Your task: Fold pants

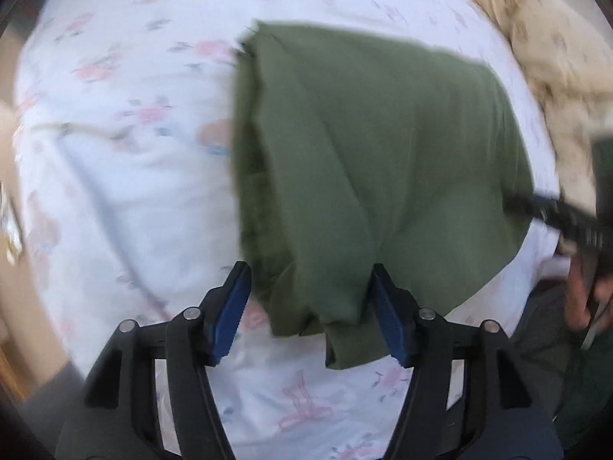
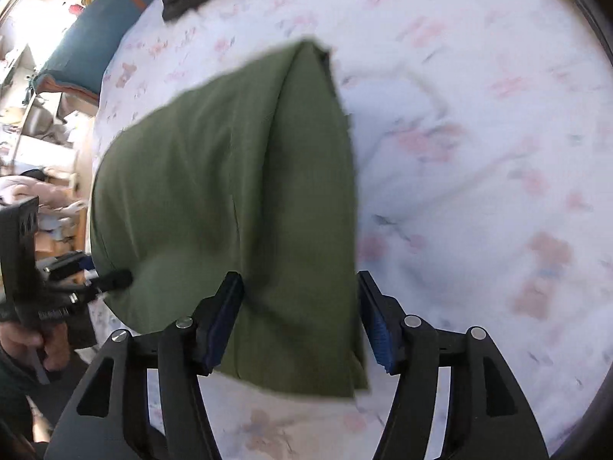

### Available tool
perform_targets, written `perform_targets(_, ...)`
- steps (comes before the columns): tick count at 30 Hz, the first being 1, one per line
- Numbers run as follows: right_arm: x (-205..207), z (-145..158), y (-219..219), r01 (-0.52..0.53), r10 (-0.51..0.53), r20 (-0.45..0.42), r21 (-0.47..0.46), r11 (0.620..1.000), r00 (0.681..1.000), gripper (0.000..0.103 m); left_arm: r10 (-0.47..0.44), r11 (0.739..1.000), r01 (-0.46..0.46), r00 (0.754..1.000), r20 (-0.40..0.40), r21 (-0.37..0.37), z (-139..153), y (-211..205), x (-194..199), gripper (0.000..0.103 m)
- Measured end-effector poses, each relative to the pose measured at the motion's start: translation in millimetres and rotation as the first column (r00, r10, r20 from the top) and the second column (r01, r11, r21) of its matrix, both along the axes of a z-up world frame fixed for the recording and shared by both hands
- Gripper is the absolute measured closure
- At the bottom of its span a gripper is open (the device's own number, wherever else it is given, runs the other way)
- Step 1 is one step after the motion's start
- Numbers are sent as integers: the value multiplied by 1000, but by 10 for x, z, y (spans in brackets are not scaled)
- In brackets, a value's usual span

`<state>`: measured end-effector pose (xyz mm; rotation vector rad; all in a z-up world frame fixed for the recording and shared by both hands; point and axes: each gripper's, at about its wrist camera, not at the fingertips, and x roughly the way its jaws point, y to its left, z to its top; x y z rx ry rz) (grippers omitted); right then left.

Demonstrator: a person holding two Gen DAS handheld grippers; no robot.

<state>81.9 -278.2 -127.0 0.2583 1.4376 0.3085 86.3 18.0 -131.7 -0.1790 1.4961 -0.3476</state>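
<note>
The left gripper (image 1: 310,306) has black angular arms with round silver pins at the joints and ribbed blue pads (image 1: 230,318) lining its fingers. The right gripper (image 2: 300,318) is built alike: black linkages, silver pins, blue ribbed pads (image 2: 379,339). A bare-skinned hand (image 2: 42,345) grips a black handle beside a dark green sleeve.

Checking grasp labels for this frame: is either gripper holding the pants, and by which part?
Neither. The left gripper and right gripper both stand open, straddling the near edge of the folded green pants.
</note>
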Motion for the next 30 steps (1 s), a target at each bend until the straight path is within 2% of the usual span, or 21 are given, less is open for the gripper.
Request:
perform_targets(2,-155,213,-121,48,-51,56,40,998,997,36,34,998,-32,998,45,-47,154,109,-54,44)
perform_targets(5,-333,189,-330,142,-145,54,60,988,988,37,40,997,-37,998,51,-65,210,149,-191,45)
perform_targets(7,-441,108,-335,157,-160,29,81,984,987,66,42,993,-40,999,14,-113,133,125,-326,49)
perform_targets(8,-452,74,-293,145,-147,8,101,984,989,94,17,993,-20,1000,-26,-120,14,26,-347,66)
perform_targets(9,-422,42,-189,126,-127,-6,115,985,992,102,-1,995,-3,999,-39,-104,-29,-33,-375,91)
perform_targets(11,-411,45,-48,88,-88,-8,150,985,996,102,-62,997,61,998,-6,-40,-50,-187,-401,96)
perform_targets(14,-397,175,15,86,-92,13,264,961,996,103,-42,998,44,999,34,-45,86,-138,-449,99)
perform_targets(15,-413,187,-35,102,-108,7,270,957,994,103,-37,999,38,998,56,-32,135,-102,-470,99)
perform_targets(17,-444,91,-115,138,-137,-20,160,977,990,103,-26,998,28,999,28,-52,103,-22,-470,99)
perform_targets(20,-442,-164,-105,153,-147,-110,48,987,983,98,-58,998,58,998,21,23,-7,-159,-473,97)
perform_targets(22,-447,-202,-120,151,-152,-137,-24,988,979,96,-45,998,45,999,9,42,-31,-127,-479,93)
perform_targets(23,-451,-155,-147,164,-165,-123,-23,986,979,96,-34,999,34,999,6,36,-17,-141,-474,88)
perform_targets(24,-448,-94,-169,174,-174,-105,-13,985,979,95,-13,999,13,1000,6,45,36,-101,-473,74)
perform_targets(26,-432,104,-267,196,-194,-37,43,980,980,94,3,999,-4,999,42,44,168,-7,-495,57)
perform_targets(28,-302,265,-325,205,-211,40,113,972,977,72,34,999,-32,993,115,-25,362,106,-451,57)
perform_targets(29,-236,339,-360,209,-220,75,137,968,973,34,56,998,-51,989,136,-42,418,154,-400,57)
perform_targets(30,-174,390,-391,226,-241,104,143,964,965,21,83,996,-75,984,157,-58,468,196,-340,57)
